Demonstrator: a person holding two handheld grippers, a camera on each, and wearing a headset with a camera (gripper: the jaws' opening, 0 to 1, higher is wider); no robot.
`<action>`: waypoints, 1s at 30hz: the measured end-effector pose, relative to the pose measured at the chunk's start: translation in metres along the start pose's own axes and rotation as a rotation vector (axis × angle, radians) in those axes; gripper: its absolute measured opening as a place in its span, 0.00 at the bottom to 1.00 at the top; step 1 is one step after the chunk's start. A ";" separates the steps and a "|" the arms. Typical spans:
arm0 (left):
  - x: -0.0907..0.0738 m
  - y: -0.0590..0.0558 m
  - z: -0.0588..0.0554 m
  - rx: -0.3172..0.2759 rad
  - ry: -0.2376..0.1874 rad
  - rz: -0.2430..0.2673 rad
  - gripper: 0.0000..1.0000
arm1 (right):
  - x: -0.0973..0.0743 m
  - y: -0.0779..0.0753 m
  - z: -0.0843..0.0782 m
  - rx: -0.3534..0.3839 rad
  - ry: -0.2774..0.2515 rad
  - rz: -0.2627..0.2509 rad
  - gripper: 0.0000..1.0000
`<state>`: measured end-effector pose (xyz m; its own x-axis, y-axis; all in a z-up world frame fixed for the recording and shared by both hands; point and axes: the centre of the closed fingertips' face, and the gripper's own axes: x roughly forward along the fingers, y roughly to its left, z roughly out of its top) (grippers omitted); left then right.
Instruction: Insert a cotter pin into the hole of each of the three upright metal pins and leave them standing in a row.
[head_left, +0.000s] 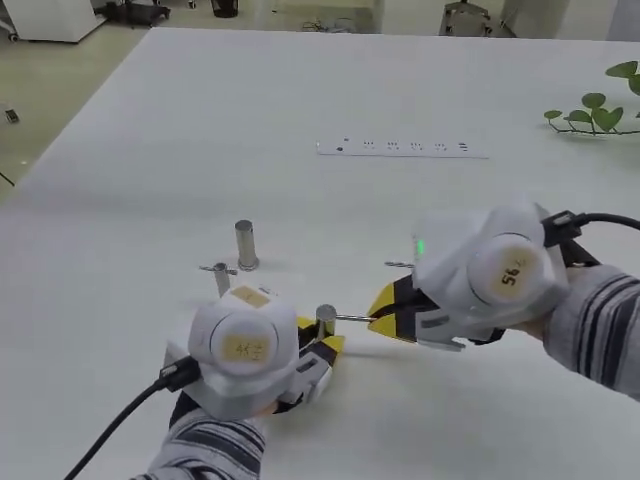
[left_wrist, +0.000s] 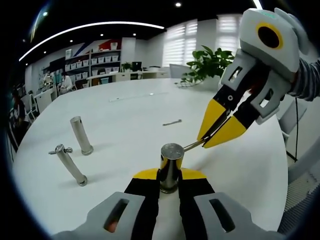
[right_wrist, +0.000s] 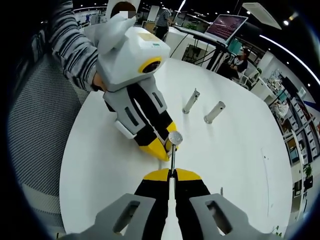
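My left gripper (left_wrist: 170, 179) is shut on an upright metal pin (left_wrist: 171, 165) near the table's front; in the head view this pin (head_left: 325, 319) stands between its yellow tips. From the right, my right gripper (head_left: 386, 309) is shut on a thin cotter pin (head_left: 353, 318), and the tip of that cotter pin (left_wrist: 192, 145) touches the held pin just below its head. Along my right gripper's (right_wrist: 171, 174) jaws the cotter pin (right_wrist: 173, 158) points at the pin's top (right_wrist: 175, 138). A second pin (head_left: 221, 277) carries a cotter pin (head_left: 214, 269) through it. A third, plain pin (head_left: 245, 245) stands behind.
A spare cotter pin (head_left: 398, 264) lies on the white table behind my right gripper. A white power strip (head_left: 405, 148) lies further back at the middle, and a plant sprig (head_left: 598, 111) reaches in at the right edge.
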<state>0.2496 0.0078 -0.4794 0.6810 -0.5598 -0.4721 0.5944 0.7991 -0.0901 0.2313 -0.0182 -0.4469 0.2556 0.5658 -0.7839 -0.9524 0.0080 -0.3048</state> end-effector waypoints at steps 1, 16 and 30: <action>0.000 0.000 0.000 -0.001 0.000 0.001 0.10 | 0.000 0.000 0.000 0.000 -0.001 0.000 0.00; 0.001 0.001 -0.002 0.003 -0.002 0.017 0.10 | 0.008 -0.001 0.009 0.005 -0.020 -0.007 0.00; 0.002 0.001 -0.004 -0.024 0.002 0.039 0.10 | 0.014 -0.002 0.018 0.003 -0.027 -0.013 0.00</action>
<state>0.2498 0.0084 -0.4841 0.7025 -0.5278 -0.4773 0.5568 0.8254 -0.0931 0.2342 0.0038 -0.4472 0.2630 0.5875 -0.7653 -0.9497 0.0180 -0.3126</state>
